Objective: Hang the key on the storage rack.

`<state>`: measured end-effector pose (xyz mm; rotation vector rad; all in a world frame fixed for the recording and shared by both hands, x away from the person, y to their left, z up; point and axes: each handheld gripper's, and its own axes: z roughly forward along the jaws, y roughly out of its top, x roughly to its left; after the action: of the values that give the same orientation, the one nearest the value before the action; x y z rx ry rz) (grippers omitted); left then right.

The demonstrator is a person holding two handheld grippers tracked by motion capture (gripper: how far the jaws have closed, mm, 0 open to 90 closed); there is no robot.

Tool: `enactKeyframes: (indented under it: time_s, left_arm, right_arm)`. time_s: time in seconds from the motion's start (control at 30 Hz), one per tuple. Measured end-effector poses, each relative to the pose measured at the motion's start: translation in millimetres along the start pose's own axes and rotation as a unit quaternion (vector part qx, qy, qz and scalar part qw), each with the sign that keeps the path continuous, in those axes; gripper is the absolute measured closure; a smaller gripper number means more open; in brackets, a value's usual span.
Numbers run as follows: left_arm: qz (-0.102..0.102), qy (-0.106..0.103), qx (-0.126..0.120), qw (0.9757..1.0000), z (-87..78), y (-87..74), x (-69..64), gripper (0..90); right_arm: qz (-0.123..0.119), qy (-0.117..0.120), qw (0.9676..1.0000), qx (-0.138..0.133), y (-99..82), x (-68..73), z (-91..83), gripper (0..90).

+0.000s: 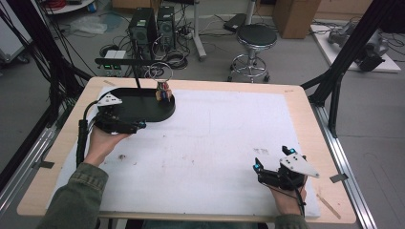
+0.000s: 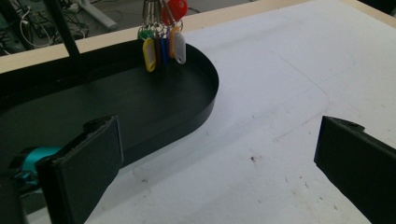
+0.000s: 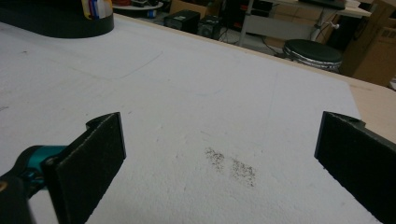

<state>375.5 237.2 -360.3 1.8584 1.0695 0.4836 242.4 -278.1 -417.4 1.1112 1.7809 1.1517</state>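
A black oval tray (image 1: 138,112) lies at the table's far left, with a thin black stand (image 1: 138,78) rising from it. A bunch of keys with coloured tags (image 1: 163,91) hangs over the tray's right end, close ahead in the left gripper view (image 2: 161,44). My left gripper (image 1: 136,119) is open at the tray's near edge, one jaw over the tray (image 2: 140,98) and the other over the white mat, with nothing between them (image 2: 219,154). Near the front right, my right gripper (image 1: 271,158) is open over bare mat (image 3: 219,154).
A white mat (image 1: 215,138) covers most of the wooden table. It has a dark smudge (image 3: 231,165) just ahead of the right gripper. Beyond the far edge are a stool (image 1: 256,40), computer cases (image 1: 143,28) and cables on the floor. Black frame posts (image 1: 344,62) stand at both sides.
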Motion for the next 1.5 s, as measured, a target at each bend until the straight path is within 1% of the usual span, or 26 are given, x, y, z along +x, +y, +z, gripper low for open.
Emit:
enactKeyframes:
  time_s: [0.1, 0.17, 0.27, 0.33, 0.4, 0.5, 0.57, 0.6, 0.67, 0.73, 0.87, 1.0, 1.03, 1.1, 1.17, 1.2, 1.23, 1.3, 1.47, 1.5]
  left_arm:
    - [-0.006, 0.003, 0.002, 1.0000, -2.3, -5.5, 2.7, 1.6]
    - [-0.006, 0.002, 0.002, 1.0000, -4.8, -8.4, 4.0, 1.6]
    - [-0.008, 0.001, -0.002, 1.0000, -9.4, -12.3, 5.2, 1.6]
    - [-0.008, 0.003, -0.003, 1.0000, -11.9, -15.1, 6.0, 1.6]
    - [-0.009, 0.005, -0.002, 0.9999, -13.9, -18.5, 7.2, 1.7]
    - [-0.006, 0.014, 0.002, 0.9999, -16.0, -24.2, 8.7, 1.6]
    - [0.000, 0.026, 0.006, 0.9997, -17.2, -28.4, 9.1, 1.6]
    - [0.000, 0.027, 0.007, 0.9996, -17.3, -30.1, 9.0, 1.7]
    - [0.006, 0.032, 0.015, 0.9994, -17.6, -34.5, 8.9, 1.6]
    - [0.004, 0.031, 0.016, 0.9994, -18.3, -38.9, 9.6, 1.6]
    - [-0.005, 0.029, 0.019, 0.9994, -18.7, -46.8, 12.5, 1.6]
    - [-0.007, 0.031, 0.010, 0.9995, -22.2, -51.7, 14.9, 1.6]
    - [-0.008, 0.033, 0.008, 0.9994, -23.2, -53.1, 14.9, 1.6]
    - [-0.005, 0.032, 0.007, 0.9994, -25.2, -56.0, 15.4, 1.6]
    - [-0.004, 0.036, 0.003, 0.9993, -27.1, -58.7, 15.4, 1.6]
    - [-0.003, 0.038, -0.004, 0.9993, -29.1, -60.5, 15.2, 1.7]
    - [0.001, 0.040, -0.007, 0.9992, -30.4, -61.5, 15.3, 1.7]
    - [0.006, 0.051, -0.009, 0.9986, -33.0, -64.8, 15.0, 1.6]
    - [-0.001, 0.059, -0.014, 0.9982, -39.6, -74.0, 16.5, 1.7]
    - [-0.006, 0.060, -0.017, 0.9980, -42.2, -76.1, 17.1, 1.7]
  right_arm:
    - [-0.002, -0.001, 1.0000, -0.001, 0.0, 0.2, 0.7, 0.8]
    - [-0.002, -0.002, 1.0000, 0.001, 0.2, -0.2, -0.1, 0.8]
    - [0.001, -0.003, 1.0000, -0.002, 0.1, -2.0, -0.7, 0.8]
    - [0.006, -0.003, 1.0000, -0.003, 0.1, -1.8, -1.3, 0.8]
    - [0.005, -0.003, 1.0000, -0.003, 0.1, -1.8, -1.5, 0.8]
    - [0.005, -0.004, 1.0000, -0.003, 0.2, -1.7, -1.6, 0.8]
    - [0.003, -0.006, 1.0000, -0.004, 0.2, -2.1, -1.8, 0.8]
    - [0.005, -0.005, 1.0000, -0.004, 0.2, -2.1, -1.9, 0.8]
    - [0.004, -0.005, 1.0000, -0.004, 0.1, -2.6, -1.9, 0.8]
    - [0.004, -0.005, 1.0000, -0.004, 0.0, -2.6, -1.9, 0.8]
    - [0.004, -0.003, 1.0000, 0.000, -0.2, -2.4, -1.5, 0.8]
    - [0.000, -0.003, 1.0000, -0.002, 0.0, -2.2, -0.7, 0.8]
    - [0.005, -0.001, 1.0000, 0.001, 0.0, -1.5, -0.6, 0.8]
    - [0.005, -0.002, 1.0000, 0.001, 0.1, -1.0, -0.2, 0.8]
    - [0.003, 0.000, 1.0000, 0.000, 0.4, -0.9, 0.4, 0.8]
    - [0.006, 0.001, 1.0000, 0.002, 0.4, -0.2, 0.4, 0.8]
    - [0.002, 0.000, 1.0000, 0.003, 0.5, -0.3, 0.4, 0.8]
    - [0.004, 0.001, 1.0000, 0.002, 0.4, -0.1, 0.7, 0.8]
    - [0.002, 0.001, 1.0000, 0.003, 0.4, -0.2, 0.3, 0.8]
    - [0.003, 0.001, 1.0000, 0.002, 0.4, -0.1, 0.2, 0.8]
